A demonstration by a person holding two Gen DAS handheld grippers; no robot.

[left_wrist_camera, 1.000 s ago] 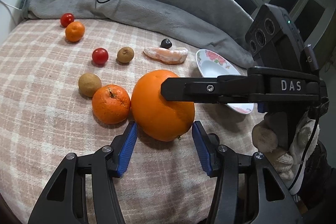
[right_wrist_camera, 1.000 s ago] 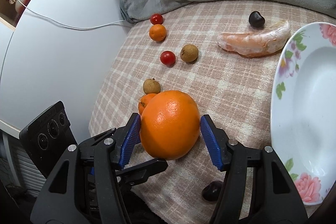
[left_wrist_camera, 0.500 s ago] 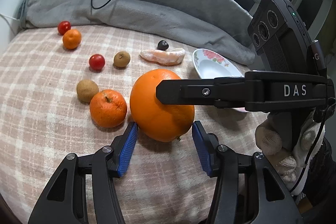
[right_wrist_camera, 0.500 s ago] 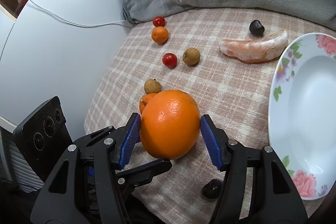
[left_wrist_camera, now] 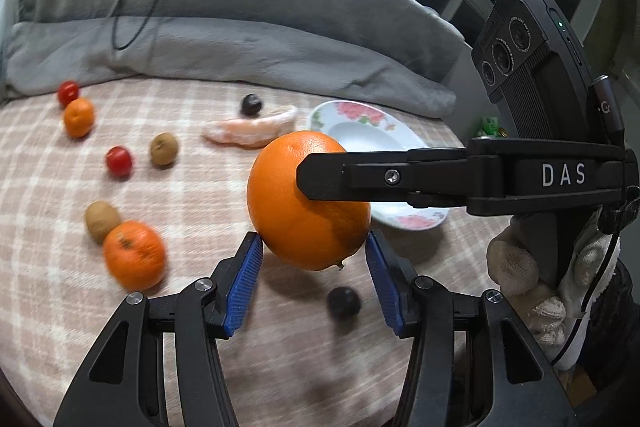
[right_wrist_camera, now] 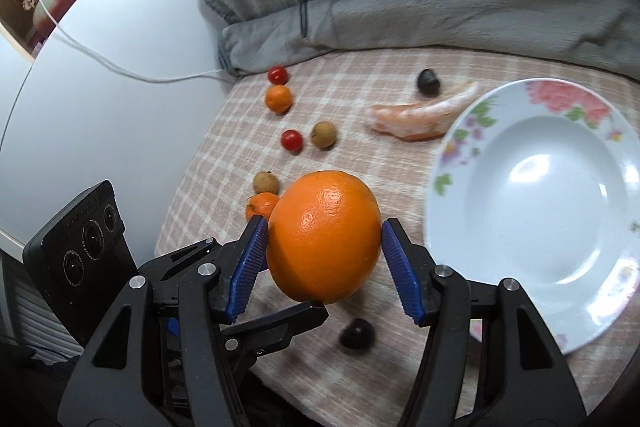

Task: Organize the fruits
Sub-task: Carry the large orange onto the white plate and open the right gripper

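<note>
Both grippers clamp the big orange (right_wrist_camera: pixel 324 235) — left gripper (left_wrist_camera: pixel 314 281) and right gripper (right_wrist_camera: pixel 322 269), jaws part-open on its sides, fruit clear of the checked cloth (right_wrist_camera: pixel 360 163). Step: carrying. Next, likely across to the flowered plate (right_wrist_camera: pixel 452 151) — the dark berry (right_wrist_camera: pixel 357 334) below lies near the route.

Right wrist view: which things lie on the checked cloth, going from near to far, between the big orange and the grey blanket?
Brown fruit → cherry tomato → small orange → far tomato.
</note>
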